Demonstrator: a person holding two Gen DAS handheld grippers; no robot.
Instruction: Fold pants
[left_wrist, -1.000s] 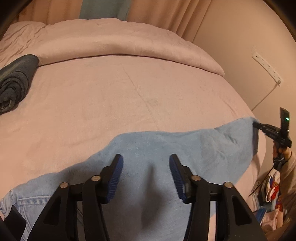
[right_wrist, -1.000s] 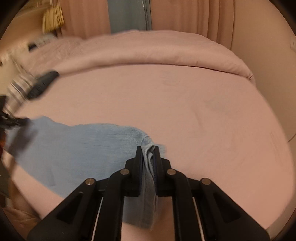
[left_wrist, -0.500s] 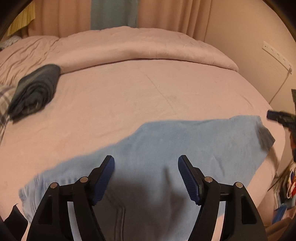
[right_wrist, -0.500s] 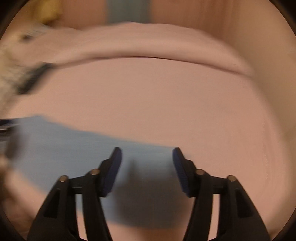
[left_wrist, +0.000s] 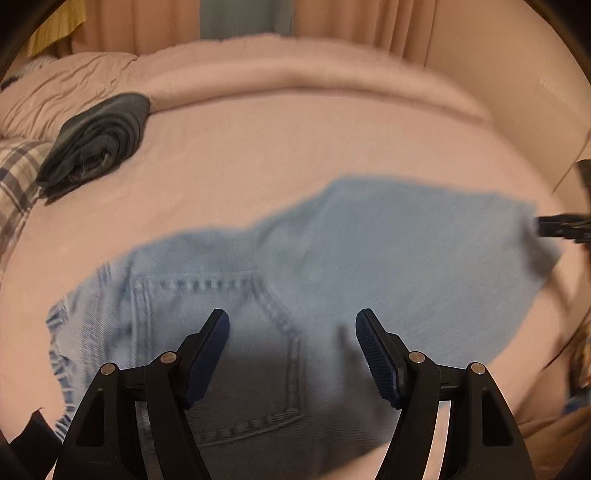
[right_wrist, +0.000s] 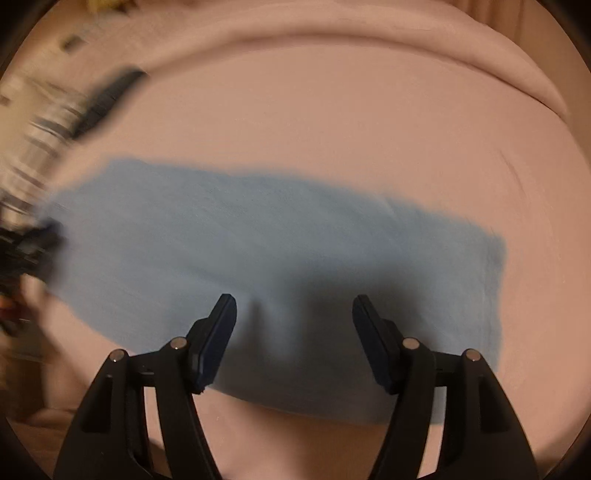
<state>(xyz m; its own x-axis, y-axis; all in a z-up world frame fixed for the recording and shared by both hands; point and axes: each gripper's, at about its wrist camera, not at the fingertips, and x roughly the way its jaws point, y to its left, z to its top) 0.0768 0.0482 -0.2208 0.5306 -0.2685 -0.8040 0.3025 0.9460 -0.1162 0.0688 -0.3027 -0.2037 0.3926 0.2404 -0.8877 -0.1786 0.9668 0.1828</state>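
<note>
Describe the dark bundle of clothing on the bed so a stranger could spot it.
On the pink bed, look toward the far left, just below the rolled duvet. The dark bundle lies beside a plaid cloth; it is charcoal and folded, unlike the flat light-blue jeans.

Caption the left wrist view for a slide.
Open left gripper above light blue jeans spread on a pink bed.

Dim, warm indoor light tints both fisheye views pinkish. Each picture bulges in the middle and bends at the rim, framed by a dark circular vignette. Motion blur smears the light blue denim pants (left_wrist: 369, 258) and, more heavily, the right wrist view's left edge. Black two-finger grippers cast soft dark shadows onto the denim below them. No glare shows on the pale pink bedsheet (right_wrist: 332, 129).
</note>
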